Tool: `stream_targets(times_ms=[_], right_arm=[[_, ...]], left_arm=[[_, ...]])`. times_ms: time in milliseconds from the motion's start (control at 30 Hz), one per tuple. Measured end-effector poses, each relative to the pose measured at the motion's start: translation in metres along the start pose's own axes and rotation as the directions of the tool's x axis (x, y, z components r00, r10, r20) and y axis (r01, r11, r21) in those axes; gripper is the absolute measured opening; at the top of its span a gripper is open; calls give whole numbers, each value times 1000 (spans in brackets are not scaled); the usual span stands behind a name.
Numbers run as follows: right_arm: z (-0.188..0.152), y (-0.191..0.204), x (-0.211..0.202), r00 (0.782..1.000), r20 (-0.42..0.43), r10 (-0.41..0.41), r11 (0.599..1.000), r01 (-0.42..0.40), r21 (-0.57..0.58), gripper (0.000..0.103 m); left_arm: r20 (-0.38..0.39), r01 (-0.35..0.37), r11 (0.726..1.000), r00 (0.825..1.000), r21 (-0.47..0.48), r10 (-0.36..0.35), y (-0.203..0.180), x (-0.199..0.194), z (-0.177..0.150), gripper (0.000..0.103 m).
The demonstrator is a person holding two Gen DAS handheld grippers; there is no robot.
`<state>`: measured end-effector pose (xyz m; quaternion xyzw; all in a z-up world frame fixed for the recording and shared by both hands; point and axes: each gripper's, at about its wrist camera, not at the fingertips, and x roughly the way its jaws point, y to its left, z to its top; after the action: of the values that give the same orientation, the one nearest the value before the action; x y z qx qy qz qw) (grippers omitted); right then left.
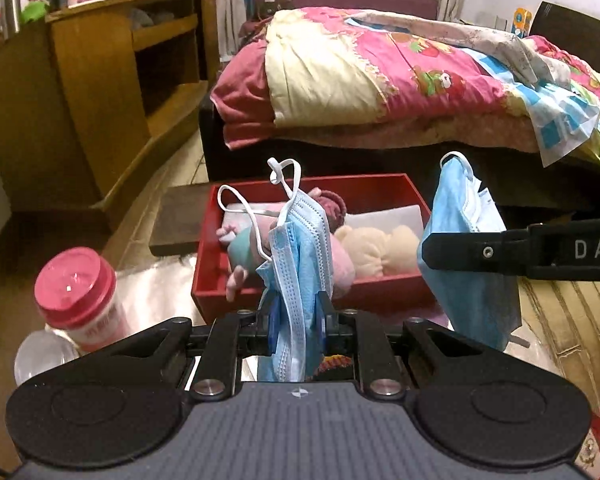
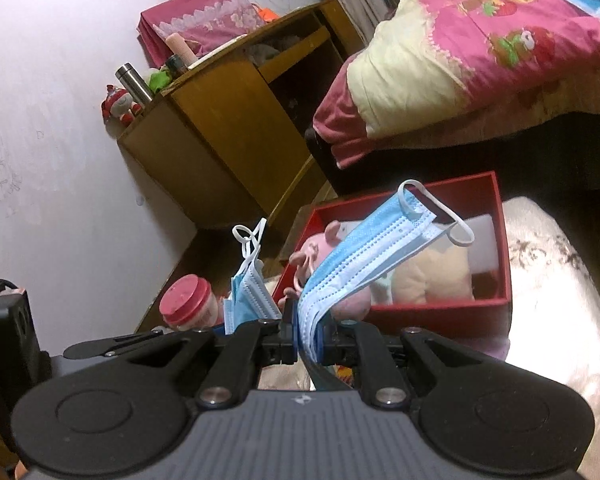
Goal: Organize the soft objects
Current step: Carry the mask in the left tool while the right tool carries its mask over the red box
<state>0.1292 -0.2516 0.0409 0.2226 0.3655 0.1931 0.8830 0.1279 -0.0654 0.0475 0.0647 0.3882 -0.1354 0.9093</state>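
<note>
A: What is the left gripper (image 1: 296, 316) doing?

B: Its jaws are clamping on a folded blue face mask (image 1: 298, 264). The mask is standing up between the fingers, and its white ear loops (image 1: 284, 170) are sticking up above it. The lower end is hanging down under the jaws.

A: And the right gripper (image 2: 308, 336)?

B: It is also pressing together on a mask, a second blue face mask (image 2: 374, 248). This one is leaning away to the right from the jaws, with its loop at the far end. In the left wrist view the same mask (image 1: 466, 240) is hanging from the black finger that is coming in from the right.

A: Where are both masks now?

B: Both are being held in the air, in front of the red box (image 1: 412, 196) that is sitting on the floor near the bed (image 1: 380, 72).

A: What is lying in the box?

B: A pink plush toy (image 2: 324, 252) and a cream plush toy (image 1: 376, 252) are lying inside, side by side. A jar with a pink lid (image 1: 80, 292) is standing left of the box, and a wooden cabinet (image 1: 100, 92) is standing against the wall.
</note>
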Motion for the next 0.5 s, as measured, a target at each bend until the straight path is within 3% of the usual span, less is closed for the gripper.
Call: stream_targets(times_ms=[500], right_arm=[[9, -14, 12, 1000, -3, -27, 1000, 27, 6, 0]], left_arm=[[0, -11, 1000, 1000, 14, 11, 2, 17, 6, 16]])
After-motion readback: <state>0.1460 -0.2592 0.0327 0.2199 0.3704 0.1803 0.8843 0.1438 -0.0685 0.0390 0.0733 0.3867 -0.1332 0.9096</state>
